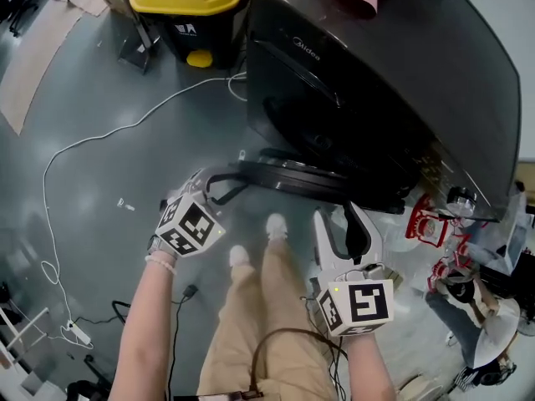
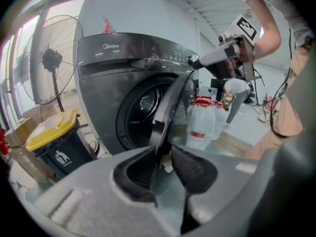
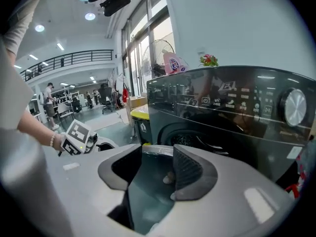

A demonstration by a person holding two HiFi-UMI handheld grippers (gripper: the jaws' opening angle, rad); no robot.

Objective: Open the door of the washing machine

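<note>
The dark washing machine (image 1: 393, 82) stands at the upper right of the head view. Its round door (image 1: 292, 176) is swung out from the drum opening (image 2: 140, 102). My left gripper (image 1: 219, 184) is at the door's free edge. In the left gripper view the door's rim (image 2: 170, 107) runs down between the two pads, and the gripper (image 2: 163, 154) is shut on it. My right gripper (image 1: 341, 224) hangs in front of the machine, to the right of the door, with its jaws wide apart. Nothing lies between them in the right gripper view (image 3: 158, 164).
A black bin with a yellow lid (image 1: 192, 7) stands left of the machine. A white cable (image 1: 100, 136) snakes over the grey floor. Red-capped bottles (image 1: 426, 224) crowd the machine's right side. The person's legs and white shoes (image 1: 272, 224) are between the grippers. A floor fan (image 2: 49, 68) stands beyond the bin.
</note>
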